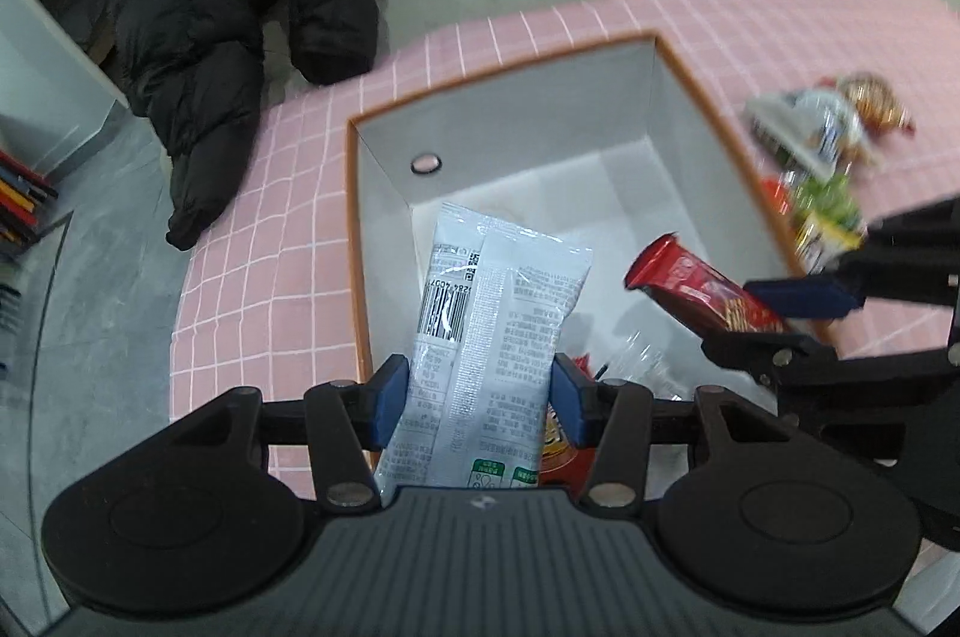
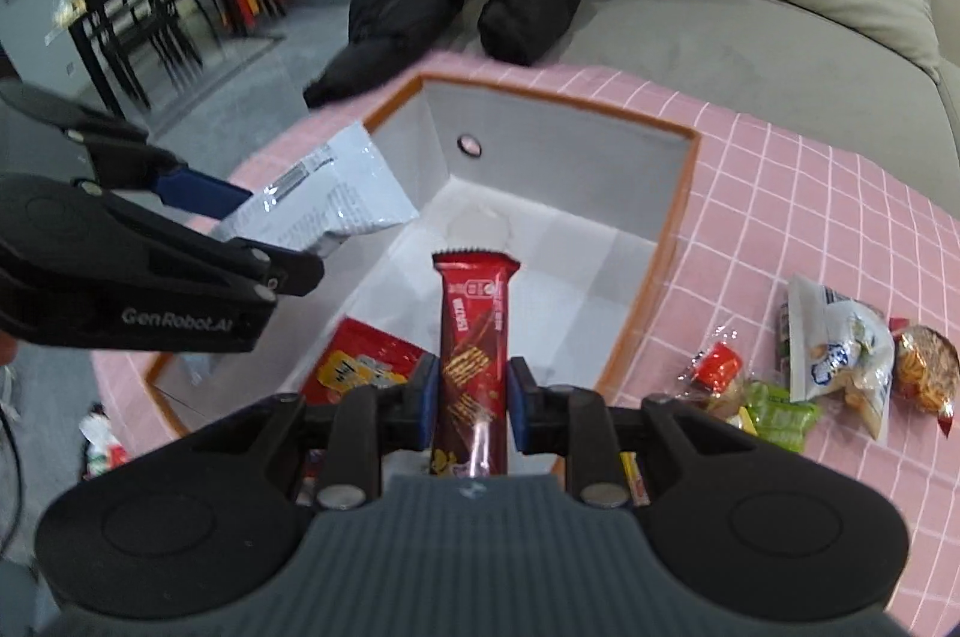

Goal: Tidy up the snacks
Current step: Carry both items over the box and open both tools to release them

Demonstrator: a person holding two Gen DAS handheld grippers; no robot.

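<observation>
Over the box: both grippers hang above an open, orange-rimmed box [image 1: 651,37] with pale grey walls, which sits on a pink checked cloth [image 1: 252,277].
Box: its floor is mostly bare; a red and yellow packet [image 2: 360,367] lies at its 7 o'clock corner in the right wrist view, partly under the tool.
Loose snacks: a small heap of wrapped snacks [image 2: 834,367] lies on the cloth outside the box, at 3 o'clock from it in the right wrist view.
Left gripper [image 1: 477,391]: its blue pads are clamped on the lower part of a white snack packet [image 1: 498,301], printed side and barcode facing the camera. The packet stands up and away from the tool, its free end over the box floor.
Right gripper [image 2: 471,400]: its pads are closed on a long red snack bar [image 2: 474,331], gripped low on the wrapper, top end pointing toward 12 o'clock over the box.
Pose: the two tools converge on the box from opposite sides, each tilted down toward its floor; in each view the other tool's fingers show side-on at the edge.
Risk, collision: my judgement is that the tools sit near each other, so lowering both at once could knock one packet against the other.
Risk, slip: both wrappers look glossy, so a loose grip could let either slide out early.
Risk, landing: a release too near the wall could leave the packet leaning on the rim.
</observation>
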